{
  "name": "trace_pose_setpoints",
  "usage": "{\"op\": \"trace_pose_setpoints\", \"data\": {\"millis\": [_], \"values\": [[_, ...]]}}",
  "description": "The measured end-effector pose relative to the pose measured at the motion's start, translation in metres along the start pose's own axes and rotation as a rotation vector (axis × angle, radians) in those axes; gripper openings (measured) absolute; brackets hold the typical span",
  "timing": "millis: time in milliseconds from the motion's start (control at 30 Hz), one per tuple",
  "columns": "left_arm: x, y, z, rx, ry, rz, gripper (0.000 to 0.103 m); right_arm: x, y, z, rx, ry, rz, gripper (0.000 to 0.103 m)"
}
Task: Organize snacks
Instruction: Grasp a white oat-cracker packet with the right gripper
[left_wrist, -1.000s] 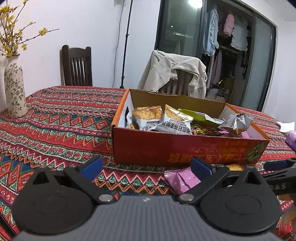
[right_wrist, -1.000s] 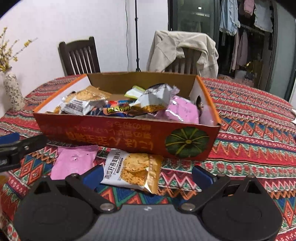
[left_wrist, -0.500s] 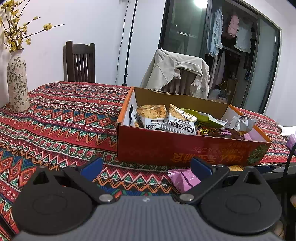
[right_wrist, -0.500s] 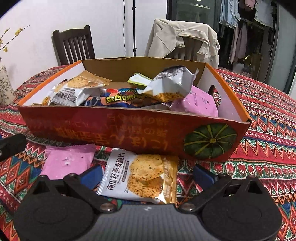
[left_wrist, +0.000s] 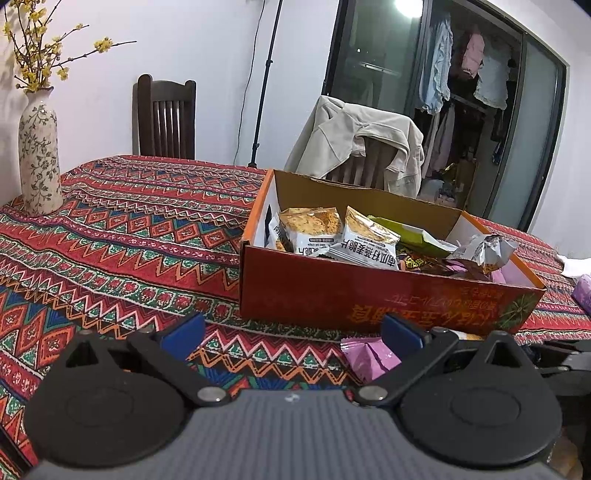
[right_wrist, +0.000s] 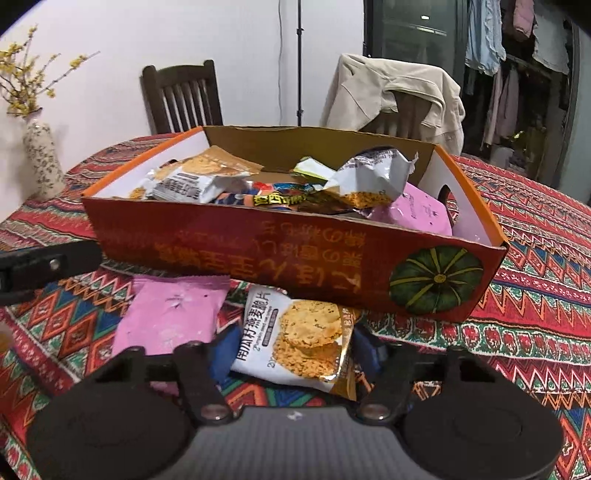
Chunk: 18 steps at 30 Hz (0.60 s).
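Snacks mostly inside orange cardboard box (right_wrist: 236, 254); pink packet (right_wrist: 170, 317) outstanding. Right gripper (right_wrist: 295, 354) closing around white oat-crisp packet (right_wrist: 295, 336); left gripper (left_wrist: 291, 328) open, empty.

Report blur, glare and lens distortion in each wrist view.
Left wrist: sharp; a ceiling lamp glares in the dark glass; fisheye bends the door frame. Right wrist: soft motion blur over the orange box and vase; the table edges curve.

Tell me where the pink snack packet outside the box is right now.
In the right wrist view the pink snack packet lies on the tablecloth before the orange box, left of the cracker packet between the closing jaws.
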<state>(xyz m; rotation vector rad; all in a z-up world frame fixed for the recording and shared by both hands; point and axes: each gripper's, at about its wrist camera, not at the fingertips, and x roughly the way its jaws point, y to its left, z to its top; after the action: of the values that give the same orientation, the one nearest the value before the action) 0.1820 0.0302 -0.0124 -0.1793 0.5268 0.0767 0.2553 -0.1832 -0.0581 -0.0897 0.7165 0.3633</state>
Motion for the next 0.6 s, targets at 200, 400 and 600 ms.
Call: {"op": "trace_pose_setpoints", "data": {"millis": [200,400,600], "values": [[0.002,0.001,-0.001,-0.006,0.008,0.006,0.103,-0.011,-0.008,-0.006,0.021,-0.024,0.015,0.014],[0.004,0.001,-0.001,-0.007,0.016,0.007,0.103,-0.024,-0.02,-0.014,0.055,-0.064,0.022,0.014],[0.005,0.0,-0.002,-0.006,0.014,0.005,0.103,-0.042,-0.037,-0.018,0.071,-0.132,-0.014,0.014]]}}
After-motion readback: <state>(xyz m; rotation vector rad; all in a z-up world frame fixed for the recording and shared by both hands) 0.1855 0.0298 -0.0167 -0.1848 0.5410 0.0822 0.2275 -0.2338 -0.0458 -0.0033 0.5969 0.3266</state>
